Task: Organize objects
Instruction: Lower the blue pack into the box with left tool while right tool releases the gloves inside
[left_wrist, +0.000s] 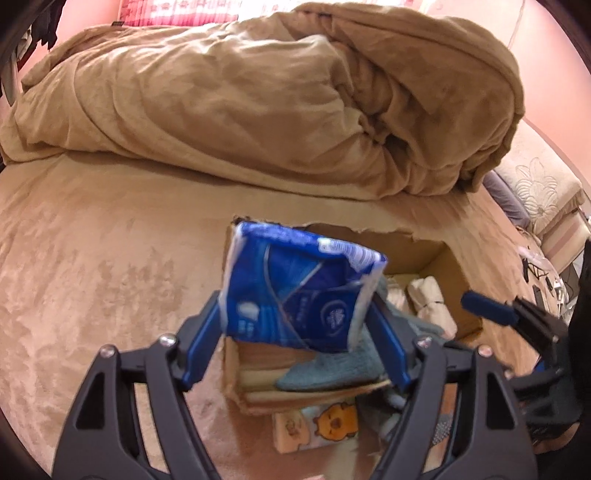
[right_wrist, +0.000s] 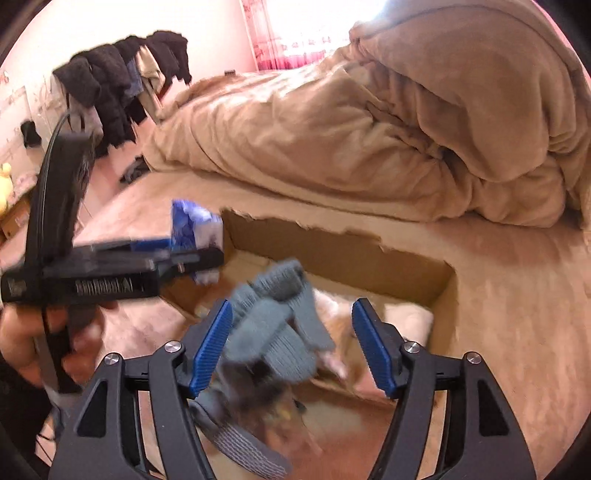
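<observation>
Left gripper (left_wrist: 295, 317) pinches the tissue pack (left_wrist: 299, 288), frame centre, held above the box (left_wrist: 450, 266). Pack looks light, squashy, slick film; grip mid-body, not the edges. Right gripper (right_wrist: 291, 347) spread wide, grey glove (right_wrist: 273, 325) blurred between its fingers, apparently loose; soft, limp, bunch it.

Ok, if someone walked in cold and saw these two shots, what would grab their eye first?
Probably the blue tissue pack, clamped between the left gripper fingers and held above the open cardboard box on the bed. Next, the blurred grey knit glove between the open fingers of the right gripper, over the same box. Behind both looms a big rumpled tan duvet.
</observation>
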